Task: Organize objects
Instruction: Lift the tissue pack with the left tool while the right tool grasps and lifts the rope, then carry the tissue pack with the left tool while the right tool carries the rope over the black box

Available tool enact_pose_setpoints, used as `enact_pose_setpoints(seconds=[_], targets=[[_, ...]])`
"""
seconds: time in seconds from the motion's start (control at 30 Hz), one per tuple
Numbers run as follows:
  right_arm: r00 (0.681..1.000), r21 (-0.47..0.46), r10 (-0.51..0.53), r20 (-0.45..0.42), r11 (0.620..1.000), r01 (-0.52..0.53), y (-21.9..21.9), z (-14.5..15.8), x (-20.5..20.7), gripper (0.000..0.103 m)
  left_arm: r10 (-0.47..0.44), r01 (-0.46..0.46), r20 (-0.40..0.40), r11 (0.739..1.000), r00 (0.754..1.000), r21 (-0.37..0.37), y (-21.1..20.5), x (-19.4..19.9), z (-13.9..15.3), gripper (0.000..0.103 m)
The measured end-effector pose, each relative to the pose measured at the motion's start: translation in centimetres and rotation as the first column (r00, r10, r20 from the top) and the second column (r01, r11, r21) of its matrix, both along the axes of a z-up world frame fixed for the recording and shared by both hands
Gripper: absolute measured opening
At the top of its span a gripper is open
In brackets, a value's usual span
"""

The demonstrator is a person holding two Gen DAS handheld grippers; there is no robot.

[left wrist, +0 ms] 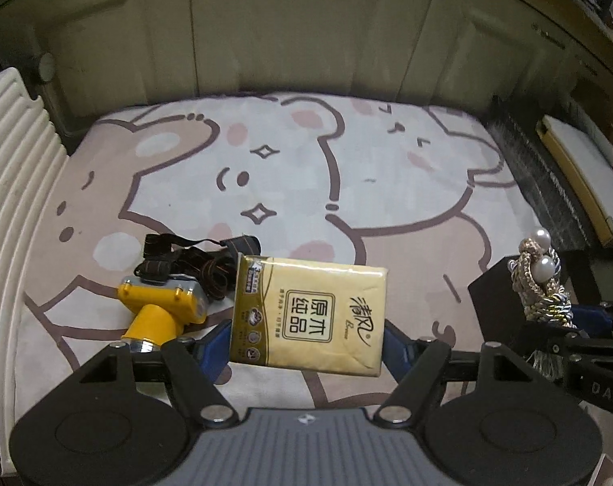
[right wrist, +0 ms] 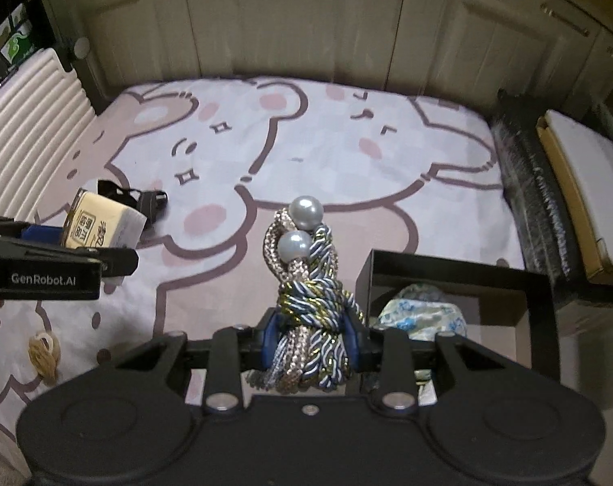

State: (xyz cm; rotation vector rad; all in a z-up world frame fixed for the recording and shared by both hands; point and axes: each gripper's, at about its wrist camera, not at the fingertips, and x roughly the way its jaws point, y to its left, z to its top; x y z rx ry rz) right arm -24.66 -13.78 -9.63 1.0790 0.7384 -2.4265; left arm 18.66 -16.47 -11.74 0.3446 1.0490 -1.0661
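Observation:
My left gripper (left wrist: 306, 344) is shut on a yellow tissue pack (left wrist: 310, 316) and holds it above the cartoon bear mat (left wrist: 306, 170). A yellow headlamp (left wrist: 160, 308) with black straps lies on the mat just left of the pack. My right gripper (right wrist: 312, 332) is shut on a braided rope tieback with two pearls (right wrist: 306, 283). It also shows at the right in the left wrist view (left wrist: 541, 283). A black open box (right wrist: 537, 287) stands just right of the right gripper, with a blue-white packet (right wrist: 424, 314) inside.
Cream cabinet doors (left wrist: 306, 24) stand behind the mat. A white ribbed panel (left wrist: 11, 186) lines the left side. A dark strip and a flat cardboard box (right wrist: 582, 186) lie at the right. A small beige yarn knot (right wrist: 43, 356) lies on the mat's near left.

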Motion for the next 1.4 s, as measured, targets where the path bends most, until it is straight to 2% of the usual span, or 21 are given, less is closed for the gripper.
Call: enact_pose_setpoints(seconds=[0.27, 0.67, 0.97, 1.4], targets=[[0.998, -0.050, 0.027, -0.059, 0.998, -0.030, 1.5, 2.8, 0.9, 0.034, 0.045, -0.046, -0.018, 0.996, 0.999, -0.070, 0.4, -0.7, 1.8, 0.075], [0.994, -0.081, -0.063, -0.086, 0.995, 0.056, 8.6, 4.4, -2.4, 0.034, -0.008, 0.003, -0.033, 0.990, 0.999, -0.142, -3.2, -4.8, 3.6, 0.075], [0.993, -0.060, -0.088, -0.077, 0.995, 0.084, 12.8, 3.4, -6.1, 0.034, -0.067, 0.057, -0.049, 0.982, 0.997, -0.182, -6.6, -8.0, 4.1, 0.075], [0.998, 0.050, -0.049, -0.034, 0.998, 0.050, 13.5, -0.3, -10.8, 0.034, -0.144, 0.129, -0.065, 0.974, 0.988, -0.186, -10.8, -10.7, 2.6, 0.075]])
